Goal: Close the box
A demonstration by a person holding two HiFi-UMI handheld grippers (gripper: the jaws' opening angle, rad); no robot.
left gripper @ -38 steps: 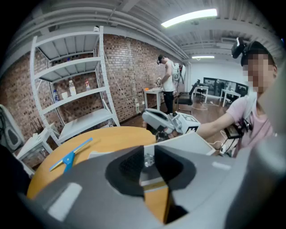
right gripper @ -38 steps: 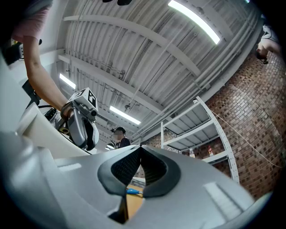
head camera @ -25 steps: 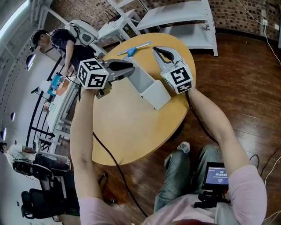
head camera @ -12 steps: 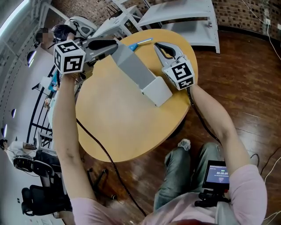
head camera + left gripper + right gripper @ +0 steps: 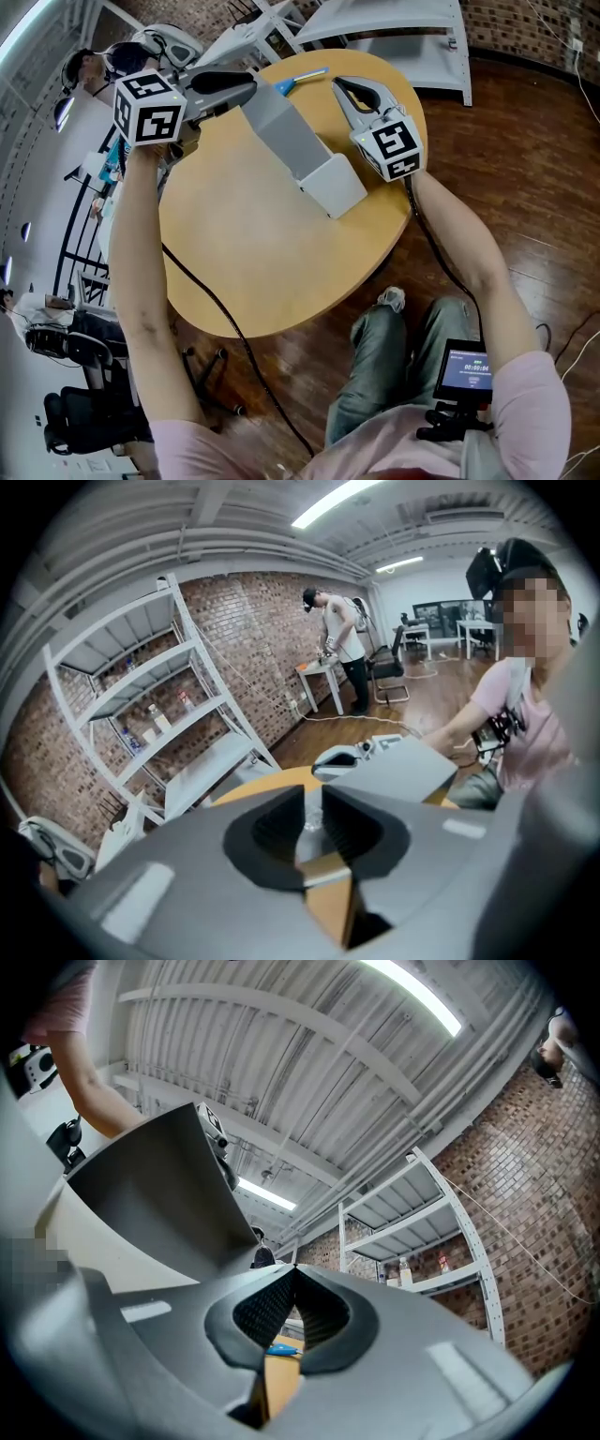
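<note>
Slip of the lid (image 5: 281, 131) is likely: left gripper (image 5: 251, 90) pinches just its thin edge, while right gripper (image 5: 339, 86), pressed together empty, hovers beside the box (image 5: 333, 187) near the table's (image 5: 262, 272) far edge.

Matt gry card box (image 5: 305, 157); smooth wood tbl (image 5: 262, 258).

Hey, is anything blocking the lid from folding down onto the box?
Nothing visible does. The left gripper holds the lid by its free edge, raised from the box. The right gripper sits beside the box, jaws together, apparently off the lid's path. The box's opening isn't visible.
</note>
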